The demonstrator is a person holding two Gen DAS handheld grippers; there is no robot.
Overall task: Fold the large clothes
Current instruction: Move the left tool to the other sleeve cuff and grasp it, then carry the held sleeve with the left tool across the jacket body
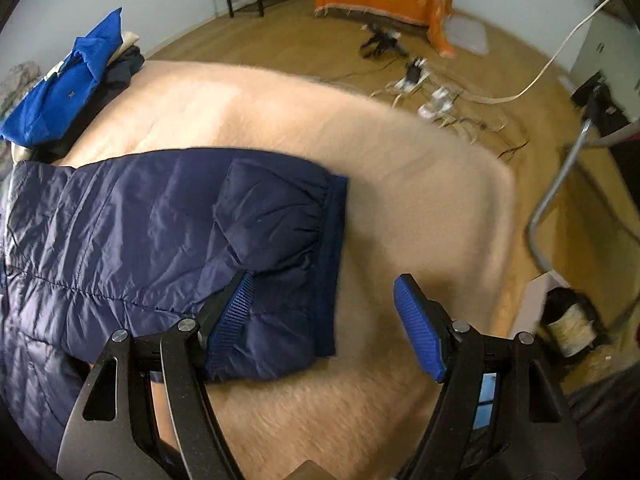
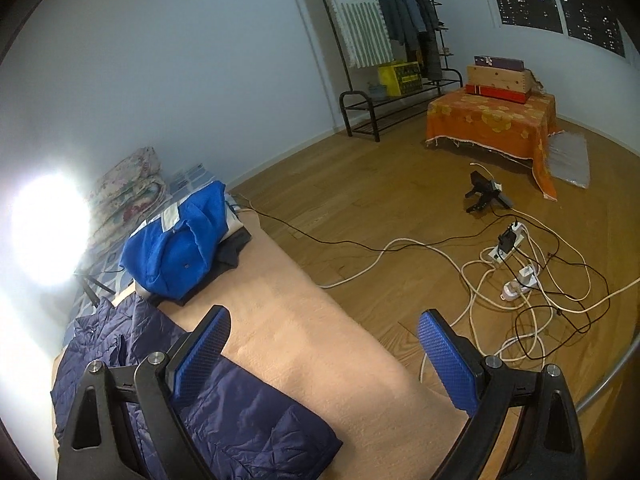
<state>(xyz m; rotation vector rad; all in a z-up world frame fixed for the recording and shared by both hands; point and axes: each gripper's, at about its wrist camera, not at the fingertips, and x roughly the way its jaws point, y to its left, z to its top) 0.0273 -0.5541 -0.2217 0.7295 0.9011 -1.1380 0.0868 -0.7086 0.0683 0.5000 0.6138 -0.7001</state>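
1. Two grippers hover over a beige blanket (image 1: 400, 184) spread on a low bed; both sets of fingers are spread wide and pinch nothing.
2. The left gripper (image 1: 324, 320) hangs at the near edge of a navy puffer jacket (image 1: 140, 224); its left finger (image 1: 232, 312) lies over the jacket's hem corner, its right finger over bare blanket.
3. The jacket lies flat on the left part of the blanket, with a sleeve (image 1: 272, 216) folded across its right end.
4. The right gripper (image 2: 324, 352) is held higher, its left finger above the jacket (image 2: 224, 420), its right finger above the blanket's edge and the wooden floor (image 2: 380, 184).
5. Far left on the blanket sits a pile of clothes topped by a bright blue garment (image 2: 176, 248), well apart from the jacket.
6. On the floor to the right lie tangled cables and power strips (image 2: 516, 264), and a small black stand (image 2: 484, 192).
7. Farther off stand an orange-draped table (image 2: 492, 120) bearing boxes and a black clothes rack (image 2: 400, 32).
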